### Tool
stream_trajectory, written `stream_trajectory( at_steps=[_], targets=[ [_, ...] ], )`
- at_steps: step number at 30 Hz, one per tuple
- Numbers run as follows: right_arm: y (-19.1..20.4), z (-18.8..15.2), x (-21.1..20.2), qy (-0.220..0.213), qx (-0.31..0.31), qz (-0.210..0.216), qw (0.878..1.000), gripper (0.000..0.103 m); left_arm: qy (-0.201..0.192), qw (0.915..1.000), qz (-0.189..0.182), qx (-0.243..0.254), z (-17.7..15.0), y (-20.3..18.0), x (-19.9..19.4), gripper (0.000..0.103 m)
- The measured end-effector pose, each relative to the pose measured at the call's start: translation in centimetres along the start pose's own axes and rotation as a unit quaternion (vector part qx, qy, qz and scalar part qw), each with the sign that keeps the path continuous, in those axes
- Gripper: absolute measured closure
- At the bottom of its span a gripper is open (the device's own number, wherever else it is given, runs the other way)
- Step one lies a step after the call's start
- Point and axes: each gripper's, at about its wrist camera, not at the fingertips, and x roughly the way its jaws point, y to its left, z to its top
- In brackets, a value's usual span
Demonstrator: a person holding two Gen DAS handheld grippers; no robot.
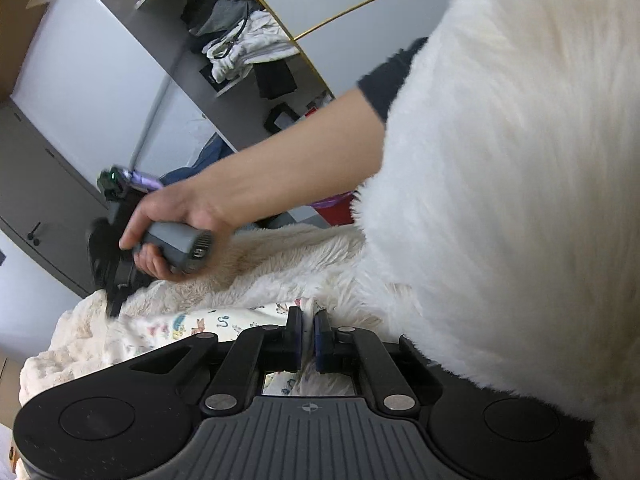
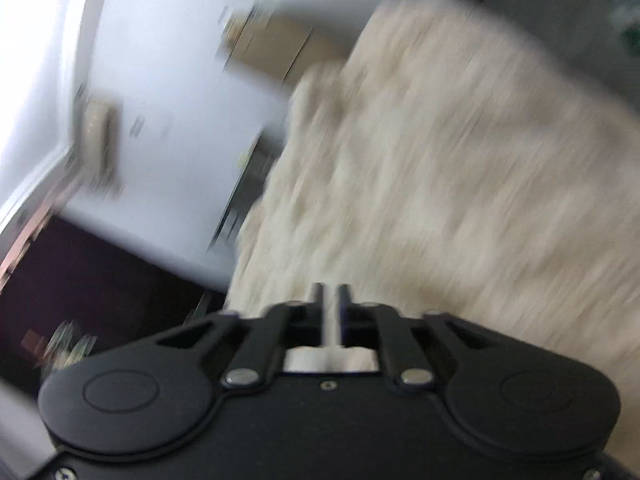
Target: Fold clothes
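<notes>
Here, in the left wrist view, the left gripper [image 1: 307,316] is clenching a thin fold of white fleece [image 1: 500,184] between its blue pads [image 1: 322,340]. The fleece is rising from the jaws and filling the right side of the view, close to the lens. Its printed lining [image 1: 188,326] is showing just left of the jaws, lying on a cream shaggy blanket [image 1: 280,256]. Beyond, a bare hand [image 1: 176,216] is gripping the grey handle of the right gripper [image 1: 110,276], which is pointing down at the blanket's far edge. Shelves [image 1: 240,52] with piled clothes are standing behind.

The right wrist view is heavily motion-blurred and is showing none of that. The right gripper [image 2: 330,294] is holding its fingers nearly together, with a pale strip in the narrow gap; whether that is pinched cloth I cannot tell. The cream blanket [image 2: 440,168] is spreading ahead and right, with a white wall [image 2: 172,92] to the left.
</notes>
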Motion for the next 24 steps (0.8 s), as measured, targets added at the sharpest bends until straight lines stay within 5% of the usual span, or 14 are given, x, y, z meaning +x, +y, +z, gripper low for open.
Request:
stream_trajectory(
  at_steps=[2, 3, 4, 6, 11, 16, 24],
  targets=[
    [0.7, 0.2, -1.6, 0.010, -0.024, -0.002, 1.000, 0.089, 0.000, 1.0000, 0.002, -0.004, -0.2, 0.1, 0.0, 0.100],
    [1.2, 0.1, -2.3, 0.019, -0.038, -0.005, 0.999, 0.078, 0.000, 1.0000, 0.005, -0.004, -0.2, 0.0, -0.1, 0.099],
    [1.1, -0.5, -2.7, 0.030, -0.040, 0.002, 0.999, 0.056, 0.000, 1.0000, 0.008, -0.005, -0.2, -0.2, -0.3, 0.099],
    [0.9, -1.8, -3.4, 0.053, -0.043, 0.016, 0.998, 0.039, 0.001, 0.9999, 0.015, -0.006, -0.1, -0.3, -0.4, 0.096],
    [0.5, -5.0, -5.1, 0.109, -0.048, 0.052, 0.992, 0.037, 0.006, 0.9996, 0.026, -0.013, -0.2, -0.4, -0.8, 0.090],
    [0.1, -8.2, -6.8, 0.165, -0.052, 0.088, 0.981, 0.037, 0.019, 0.9978, 0.063, -0.006, 0.0, -0.6, -1.2, 0.064],
    [0.7, -11.8, -6.9, 0.231, -0.057, 0.122, 0.964, 0.052, 0.030, 0.9975, 0.064, -0.011, 0.5, -0.8, -2.2, 0.059]
  ],
)
